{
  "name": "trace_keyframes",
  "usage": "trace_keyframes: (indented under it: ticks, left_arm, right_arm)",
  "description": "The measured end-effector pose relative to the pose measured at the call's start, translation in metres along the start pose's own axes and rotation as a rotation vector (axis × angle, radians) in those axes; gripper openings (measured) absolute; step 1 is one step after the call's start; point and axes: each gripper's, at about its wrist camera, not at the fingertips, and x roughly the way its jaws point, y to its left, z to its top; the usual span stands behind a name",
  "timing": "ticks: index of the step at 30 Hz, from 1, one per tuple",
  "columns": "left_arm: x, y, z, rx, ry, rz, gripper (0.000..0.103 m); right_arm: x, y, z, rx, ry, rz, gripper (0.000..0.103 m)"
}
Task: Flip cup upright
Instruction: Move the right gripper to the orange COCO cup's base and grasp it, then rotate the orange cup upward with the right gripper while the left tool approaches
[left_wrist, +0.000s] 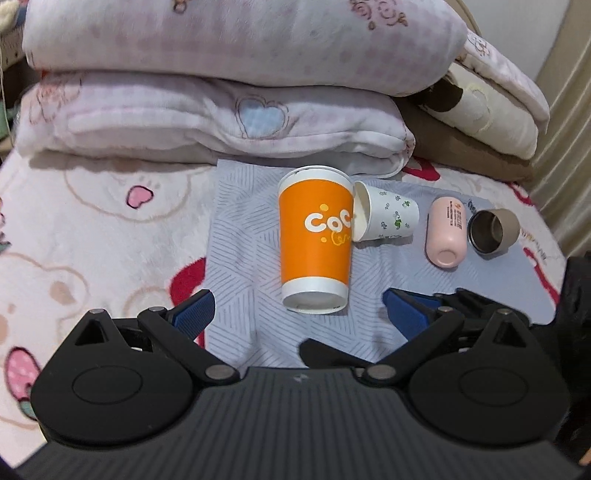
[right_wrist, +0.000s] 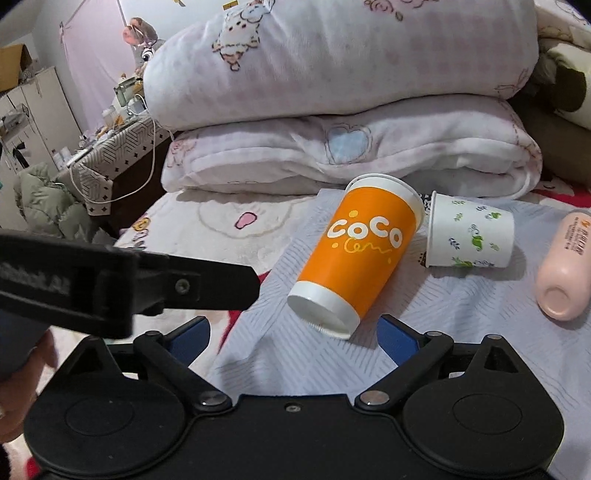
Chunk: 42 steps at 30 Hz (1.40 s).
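Big paper cup (left_wrist: 316, 240) lies on its side on the mat (left_wrist: 243, 229); small paper cup (left_wrist: 388, 214) touches its right, bottle (left_wrist: 445, 232) and tumbler (left_wrist: 493, 230) further right, folded blankets (left_wrist: 221, 122) behind.

I see a bed (left_wrist: 74, 229) carrying a grey patterned cloth (left_wrist: 240, 229); folded blankets (left_wrist: 221, 122) sit behind that cloth, also on the bed.

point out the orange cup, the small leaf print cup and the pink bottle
orange cup (left_wrist: 314, 236), left wrist view, middle of its orange side wall
small leaf print cup (left_wrist: 391, 216), left wrist view, its printed side
pink bottle (left_wrist: 445, 230), left wrist view, middle of its body
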Motion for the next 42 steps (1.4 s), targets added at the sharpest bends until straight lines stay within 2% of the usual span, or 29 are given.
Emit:
trace_keyframes:
  ticks: [4,8,18,24,28,36,42]
  left_arm:
    - [0.016,0.008,-0.003,-0.006,-0.006,-0.034,0.1]
    - [0.03,0.016,-0.005,-0.057,-0.017,-0.071,0.1]
    - [0.041,0.034,-0.005,-0.12,-0.015,-0.114,0.1]
    - [0.048,0.036,-0.008,-0.128,-0.004,-0.122,0.1]
    - [0.054,0.037,-0.01,-0.15,0.003,-0.146,0.1]
    - [0.057,0.026,-0.011,-0.131,0.018,-0.168,0.1]
    - [0.055,0.014,-0.014,-0.087,0.059,-0.172,0.1]
  right_arm:
    - [0.017,0.002,-0.001,-0.002,-0.022,-0.046,0.098]
    - [0.03,-0.005,-0.003,0.042,-0.036,-0.091,0.098]
    - [0.053,-0.011,-0.001,0.112,-0.053,-0.084,0.099]
    - [0.062,-0.011,-0.001,0.097,-0.042,-0.124,0.098]
    - [0.064,-0.013,-0.002,0.083,-0.03,-0.138,0.077]
    - [0.056,-0.014,-0.004,0.02,0.001,-0.148,0.075]
    - [0.037,-0.01,-0.004,-0.079,0.044,-0.105,0.074]
